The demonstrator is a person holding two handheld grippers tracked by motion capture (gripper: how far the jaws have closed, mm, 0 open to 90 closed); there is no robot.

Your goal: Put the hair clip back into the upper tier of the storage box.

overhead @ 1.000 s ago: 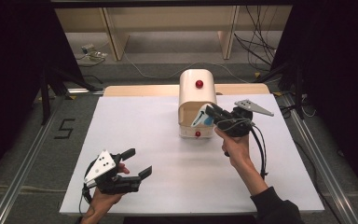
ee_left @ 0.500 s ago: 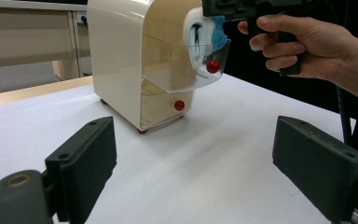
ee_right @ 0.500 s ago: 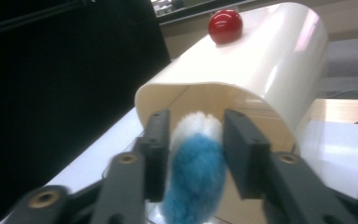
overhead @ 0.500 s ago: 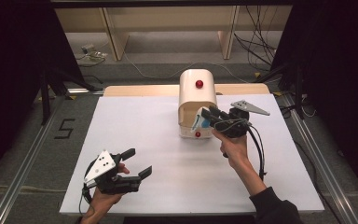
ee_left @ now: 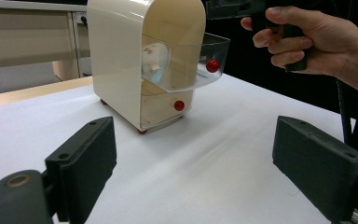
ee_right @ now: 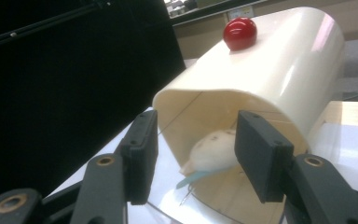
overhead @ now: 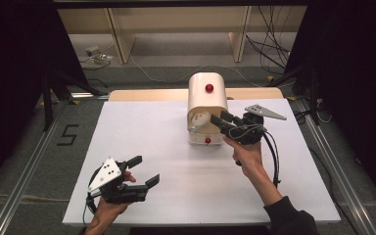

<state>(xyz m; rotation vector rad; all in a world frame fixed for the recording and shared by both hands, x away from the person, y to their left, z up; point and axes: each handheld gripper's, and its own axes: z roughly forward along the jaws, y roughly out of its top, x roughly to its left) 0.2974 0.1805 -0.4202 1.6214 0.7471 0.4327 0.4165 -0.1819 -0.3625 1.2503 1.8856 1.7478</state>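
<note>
The left tool (overhead: 139, 172) rests low at the near edge of the white table (overhead: 147, 132), its jaws spread wide with nothing between them. Farther back, the right tool (overhead: 215, 121) is at the open front of the cream bread box (overhead: 206, 98); its jaws have just been opening and stand partly apart, gripping nothing. A pale bun (ee_right: 214, 150) lies inside the box, behind its clear flap (ee_left: 200, 70).

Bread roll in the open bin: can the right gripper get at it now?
Probably yes: the clear door is swung down, the right gripper faces the opening with jaws apart, and nothing stands before the bread roll.
</note>
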